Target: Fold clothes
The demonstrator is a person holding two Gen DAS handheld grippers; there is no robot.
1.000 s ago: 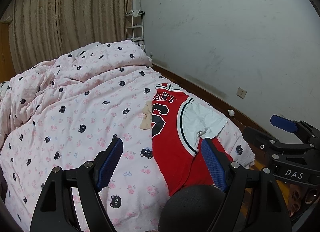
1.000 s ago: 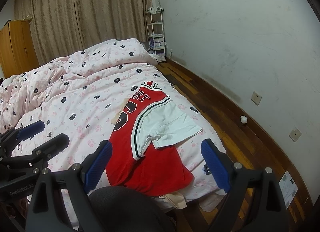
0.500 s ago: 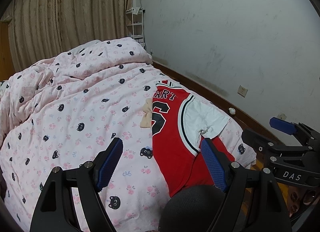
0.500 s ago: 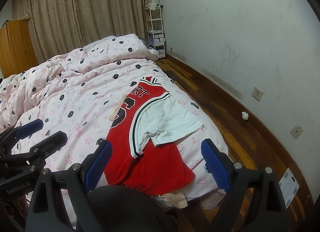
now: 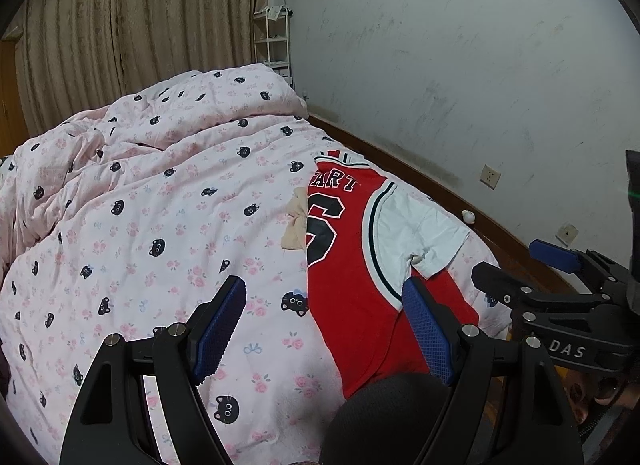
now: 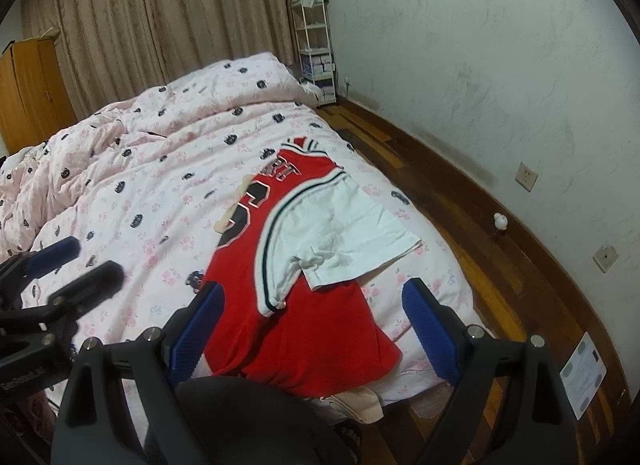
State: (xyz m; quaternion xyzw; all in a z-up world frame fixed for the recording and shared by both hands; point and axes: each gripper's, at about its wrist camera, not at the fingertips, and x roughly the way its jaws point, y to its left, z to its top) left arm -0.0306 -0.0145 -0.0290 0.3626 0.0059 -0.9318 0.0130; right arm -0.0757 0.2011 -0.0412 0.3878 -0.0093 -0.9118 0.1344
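Observation:
A red jersey [image 5: 352, 277] with a black number lies folded lengthwise on the right side of the bed, collar at the far end. Its white sleeve [image 6: 344, 233] sticks out to the right. A beige garment [image 5: 295, 225] peeks out from under its left edge, and another bit shows at the near hem [image 6: 356, 405]. My left gripper [image 5: 324, 287] hovers open above the jersey's near left edge, and appears again at the left of the right wrist view [image 6: 76, 265]. My right gripper [image 6: 314, 291] hangs open above the near hem, empty, and is also visible beside the bed [image 5: 524, 265].
A pink duvet [image 5: 160, 225] printed with black cat faces covers the bed, bunched up at the far left. A strip of wooden floor [image 6: 500, 265] runs between the bed and the white wall. A white shelf rack [image 6: 316, 53] stands in the far corner, a wardrobe [image 6: 32, 89] at left.
My right gripper has sunk a little toward the near end of the jersey, so the bed sits higher in its view. The left gripper has stayed almost still. Both stay open.

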